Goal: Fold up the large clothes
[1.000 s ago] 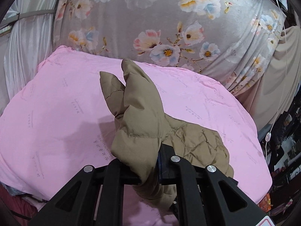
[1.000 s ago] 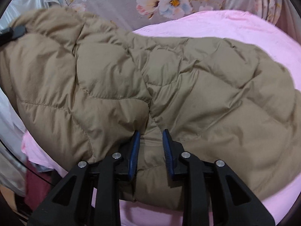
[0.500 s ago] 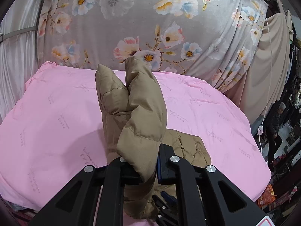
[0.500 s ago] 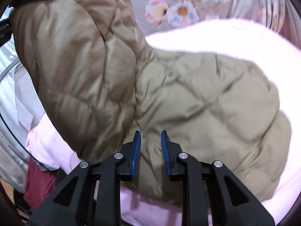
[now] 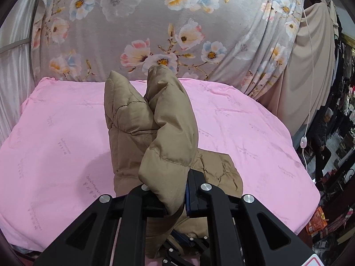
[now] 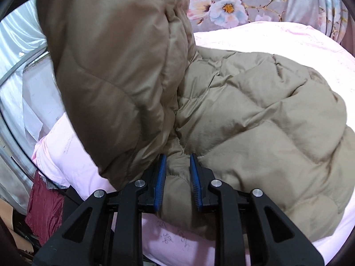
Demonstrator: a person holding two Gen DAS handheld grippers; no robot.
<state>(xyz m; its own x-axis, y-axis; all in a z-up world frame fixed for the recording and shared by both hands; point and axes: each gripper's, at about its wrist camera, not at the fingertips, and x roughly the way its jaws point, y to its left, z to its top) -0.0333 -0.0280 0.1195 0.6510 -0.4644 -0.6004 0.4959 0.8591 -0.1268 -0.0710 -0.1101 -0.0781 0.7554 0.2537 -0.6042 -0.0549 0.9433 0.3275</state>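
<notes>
A tan quilted puffer jacket lies on a pink bedsheet. In the right wrist view my right gripper is shut on the jacket's near edge, the fabric pinched between its blue pads. A raised flap of the jacket hangs at the left of that view. In the left wrist view my left gripper is shut on a bunched fold of the jacket, which stands up above the sheet. Part of the right gripper shows below it.
A grey floral cloth hangs behind the bed. Beige curtains and a white cord with a switch hang at the right, beside a seated person. A maroon cloth lies under the bed's left edge.
My left gripper has carried its fold of jacket across, so the lifted flap now looms large at the left of the right wrist view. The right gripper has kept its hold.
</notes>
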